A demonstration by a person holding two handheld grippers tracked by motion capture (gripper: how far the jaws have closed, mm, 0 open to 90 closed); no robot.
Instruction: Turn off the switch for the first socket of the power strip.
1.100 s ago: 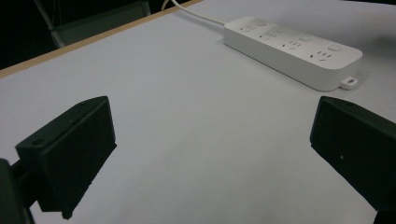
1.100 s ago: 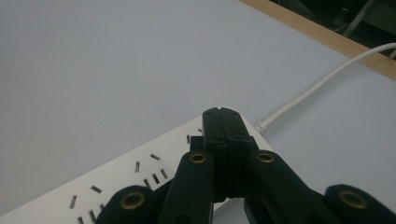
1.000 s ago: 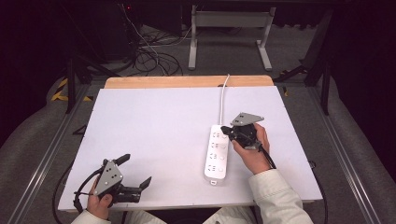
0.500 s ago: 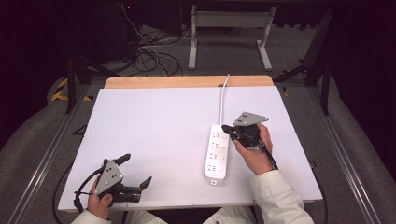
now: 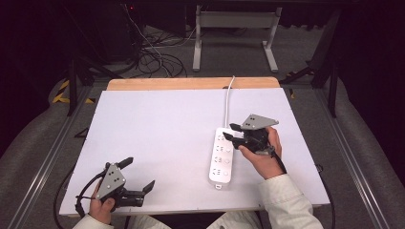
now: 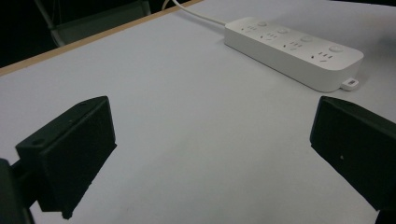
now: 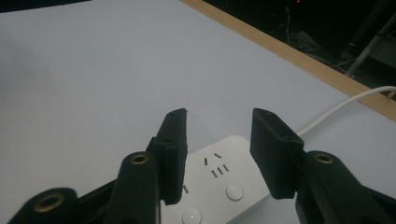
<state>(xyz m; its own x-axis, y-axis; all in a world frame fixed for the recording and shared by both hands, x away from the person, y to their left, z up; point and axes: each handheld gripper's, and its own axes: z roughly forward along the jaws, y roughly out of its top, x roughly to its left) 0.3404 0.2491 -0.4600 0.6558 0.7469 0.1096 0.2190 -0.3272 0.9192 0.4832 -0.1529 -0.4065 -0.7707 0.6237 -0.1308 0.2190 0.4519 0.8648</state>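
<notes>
a: hovering over the long white plastic power strip (image 5: 223, 154) now, the right gripper (image 5: 230, 131) sits at the strip's far end, by the right-hand side of the pale lavender counter (image 5: 157, 138).

b: and those jaws have just been opening. they stand partly apart, nothing between them, pads clear of the strip. in the right gripper view (image 7: 217, 123) you look straight down past them onto a socket face and two round buttons.

a: the strip itself lies flat on the counter, running lengthwise away from the person, with its white cable (image 5: 229, 101) leading off the far end toward the wooden edge (image 5: 191, 84).

b: over to the left gripper (image 5: 140, 174), down at the near left corner of the counter, well apart from the strip. jaws spread wide, holding nothing.

a: confirmed from the left gripper view (image 6: 210, 135): bare counter between the two black jaws, and the power strip (image 6: 294, 51) lying off in the distance, a small tab at its near end.

b: one hand (image 5: 260, 155) wraps the right gripper from behind, a pale sleeve (image 5: 282, 200) below it.
</notes>
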